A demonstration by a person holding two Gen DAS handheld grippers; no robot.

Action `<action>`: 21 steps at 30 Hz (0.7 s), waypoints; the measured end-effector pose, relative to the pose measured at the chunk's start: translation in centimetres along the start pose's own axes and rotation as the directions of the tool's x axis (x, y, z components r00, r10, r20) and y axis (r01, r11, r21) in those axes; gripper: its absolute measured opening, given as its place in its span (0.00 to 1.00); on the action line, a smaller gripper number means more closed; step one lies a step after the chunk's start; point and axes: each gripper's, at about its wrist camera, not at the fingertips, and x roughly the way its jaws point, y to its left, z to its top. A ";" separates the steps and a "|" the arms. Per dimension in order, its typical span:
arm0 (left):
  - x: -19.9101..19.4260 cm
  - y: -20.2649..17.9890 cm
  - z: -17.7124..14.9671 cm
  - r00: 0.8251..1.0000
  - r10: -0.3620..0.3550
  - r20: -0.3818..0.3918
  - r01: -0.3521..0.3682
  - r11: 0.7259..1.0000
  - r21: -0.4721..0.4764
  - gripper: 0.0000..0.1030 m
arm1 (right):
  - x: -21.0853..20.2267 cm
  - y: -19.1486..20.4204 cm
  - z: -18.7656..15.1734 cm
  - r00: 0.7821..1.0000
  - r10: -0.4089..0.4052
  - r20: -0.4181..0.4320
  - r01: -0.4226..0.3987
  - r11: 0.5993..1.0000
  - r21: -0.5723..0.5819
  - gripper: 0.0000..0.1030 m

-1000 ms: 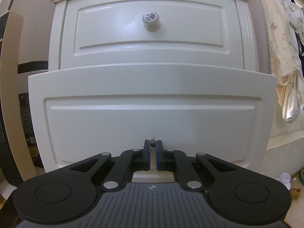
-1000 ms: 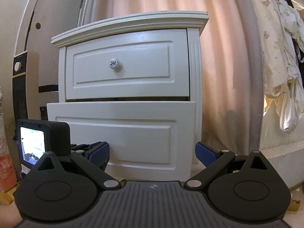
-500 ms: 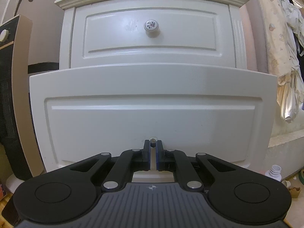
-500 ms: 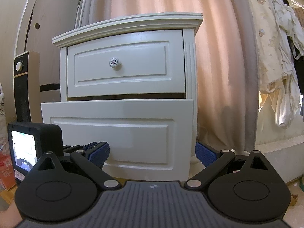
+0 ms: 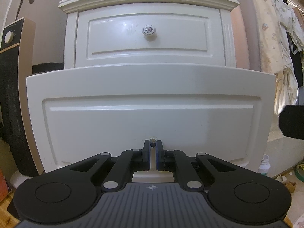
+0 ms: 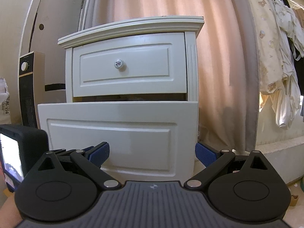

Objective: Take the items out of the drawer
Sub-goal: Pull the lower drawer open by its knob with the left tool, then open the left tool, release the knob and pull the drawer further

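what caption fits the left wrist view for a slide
Left claw shut on the lower drawer's knob stub, the lower drawer pulled out below the closed upper drawer.

You've got almost no readable text here. A white sack (image 6: 4, 102) at the far left edge of your right wrist view carries dark handwritten characters, too small & blurred to make out. The heater (image 6: 28, 87) has a label above its dial, also illegible.
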 end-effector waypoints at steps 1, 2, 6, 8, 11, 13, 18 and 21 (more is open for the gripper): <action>-0.2 0.0 0.0 1.000 -0.001 -0.001 0.001 1.000 -0.003 0.03 | -0.1 0.0 0.0 1.000 0.001 0.000 -0.001 1.000 0.001 1.00; -0.3 -0.1 -0.1 1.000 -0.001 0.000 0.001 1.000 -0.006 0.03 | -0.1 0.1 -0.1 1.000 0.001 0.001 -0.001 1.000 -0.001 1.00; -1.0 -0.2 -0.3 1.000 -0.009 0.002 0.009 1.000 -0.017 0.00 | -0.2 0.3 -0.2 1.000 0.003 0.000 -0.003 1.000 -0.007 1.00; -1.8 -0.5 -0.3 1.000 -0.022 0.019 0.022 1.000 -0.007 0.00 | -0.2 0.3 -0.3 1.000 0.003 -0.002 -0.003 1.000 -0.009 1.00; -2.3 -0.9 -0.1 0.999 -0.033 0.030 0.033 0.999 -0.007 0.00 | -0.2 0.3 -0.3 1.000 0.003 -0.005 -0.003 1.000 -0.008 1.00; -2.3 -0.9 0.1 0.999 -0.033 0.025 0.033 0.999 -0.016 0.00 | -0.1 0.3 -0.4 1.000 0.004 -0.006 -0.004 1.000 -0.004 1.00; -2.4 -0.7 0.1 0.999 -0.020 0.027 0.021 1.000 -0.018 0.00 | -0.2 0.3 -0.4 1.000 0.007 -0.004 -0.007 1.000 -0.002 1.00; -2.5 -0.8 0.0 0.999 -0.017 0.027 0.018 1.000 -0.016 0.00 | -0.2 0.2 -0.4 1.000 0.007 -0.004 -0.007 1.000 0.000 1.00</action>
